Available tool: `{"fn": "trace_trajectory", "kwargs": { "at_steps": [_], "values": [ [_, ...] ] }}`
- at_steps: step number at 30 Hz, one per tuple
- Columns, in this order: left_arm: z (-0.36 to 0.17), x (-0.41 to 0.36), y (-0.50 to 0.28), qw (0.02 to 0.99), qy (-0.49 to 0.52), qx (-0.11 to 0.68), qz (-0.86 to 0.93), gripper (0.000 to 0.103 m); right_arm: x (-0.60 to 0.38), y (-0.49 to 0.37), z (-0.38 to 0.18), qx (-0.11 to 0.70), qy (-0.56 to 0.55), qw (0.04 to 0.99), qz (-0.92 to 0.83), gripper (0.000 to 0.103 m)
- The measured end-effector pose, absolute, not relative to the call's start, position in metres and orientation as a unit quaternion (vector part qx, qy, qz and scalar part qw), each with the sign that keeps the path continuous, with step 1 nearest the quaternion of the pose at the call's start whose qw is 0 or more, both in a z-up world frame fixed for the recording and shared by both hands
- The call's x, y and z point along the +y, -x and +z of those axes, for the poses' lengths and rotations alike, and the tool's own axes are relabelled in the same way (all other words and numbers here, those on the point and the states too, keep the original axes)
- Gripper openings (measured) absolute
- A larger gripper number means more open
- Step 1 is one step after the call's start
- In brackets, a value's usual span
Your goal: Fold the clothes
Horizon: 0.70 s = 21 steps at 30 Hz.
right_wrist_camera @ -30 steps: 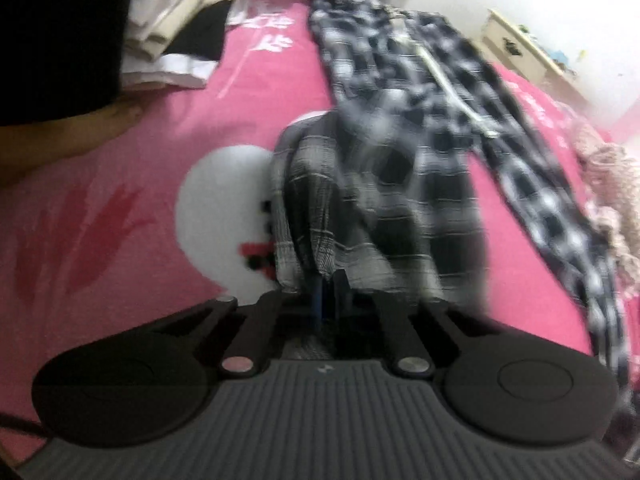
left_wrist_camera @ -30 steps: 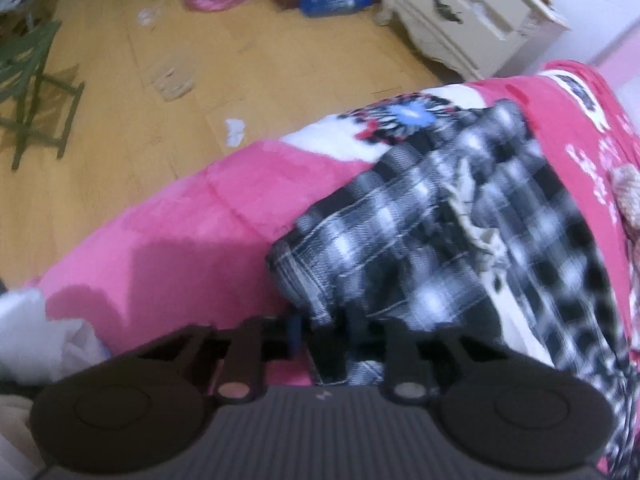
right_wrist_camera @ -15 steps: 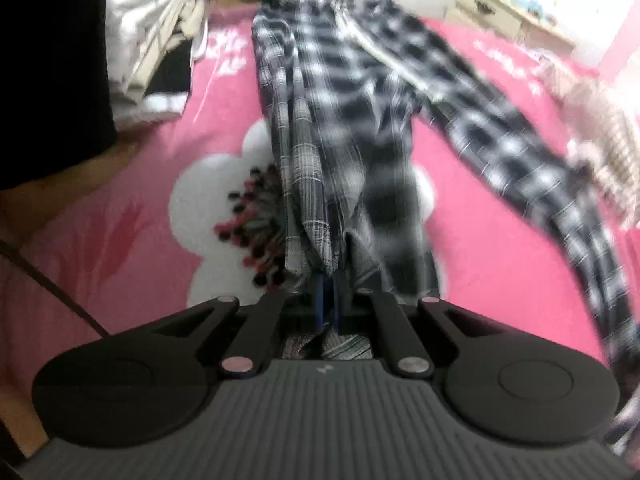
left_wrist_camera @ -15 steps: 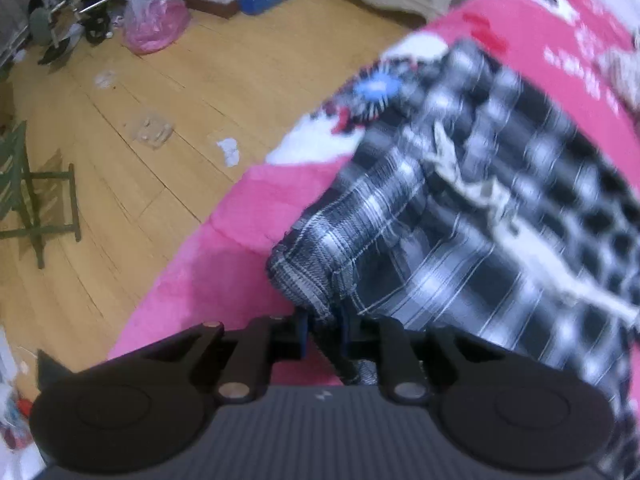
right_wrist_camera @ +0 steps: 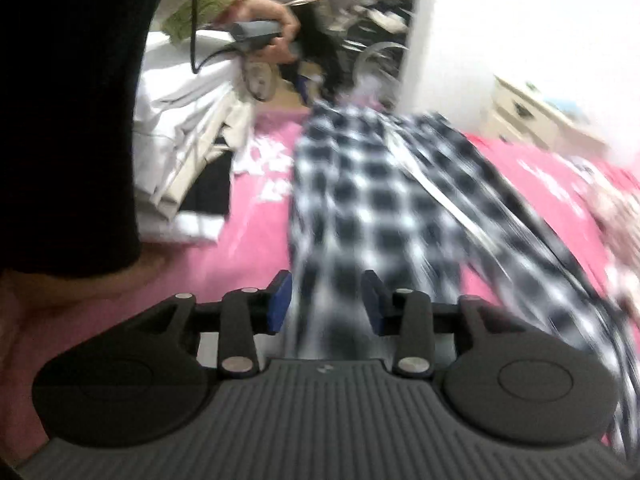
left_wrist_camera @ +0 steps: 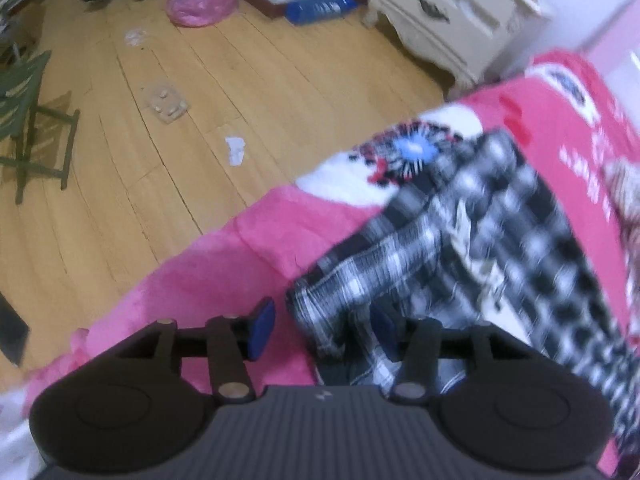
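Your plaid shirt lies lengthwise on the pink blanket, one long fold seemingly laid, cross folds still to do. Both the left gripper and right gripper have just been opening, fingers spread, cloth loose between them. Blur hides the shirt's far end.

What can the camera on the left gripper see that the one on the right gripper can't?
Only the left wrist view shows the wooden floor, a green chair, a pink bag and a blue bottle. Only the right wrist view shows a pile of pale clothes and the person's hand holding the other gripper. Both show the checked shirt on the pink blanket, a cream dresser, and open jaws that have just been opening.
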<state>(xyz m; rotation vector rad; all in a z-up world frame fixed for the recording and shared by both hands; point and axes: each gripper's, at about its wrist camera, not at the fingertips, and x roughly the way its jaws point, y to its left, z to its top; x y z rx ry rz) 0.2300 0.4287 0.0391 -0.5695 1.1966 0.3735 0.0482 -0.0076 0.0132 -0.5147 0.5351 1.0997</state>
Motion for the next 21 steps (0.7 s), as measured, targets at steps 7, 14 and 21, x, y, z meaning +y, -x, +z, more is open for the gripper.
{"fn": "trace_trajectory", "kwargs": {
  "at_steps": [7, 14, 21],
  "values": [
    [0.029, 0.432, -0.236, 0.763, 0.278, 0.556, 0.178, 0.045, 0.091, -0.069, -0.042, 0.236, 0.319, 0.757, 0.519, 0.021],
    [0.022, 0.434, -0.236, 0.766, 0.286, 0.549, 0.176, 0.018, 0.115, -0.09, -0.05, 0.273, 0.295, 0.75, 0.524, 0.002],
    [0.039, 0.428, -0.231, 0.787, 0.242, 0.535, 0.188, 0.014, 0.121, -0.079, -0.033, 0.26, 0.274, 0.732, 0.566, 0.002]
  ]
}}
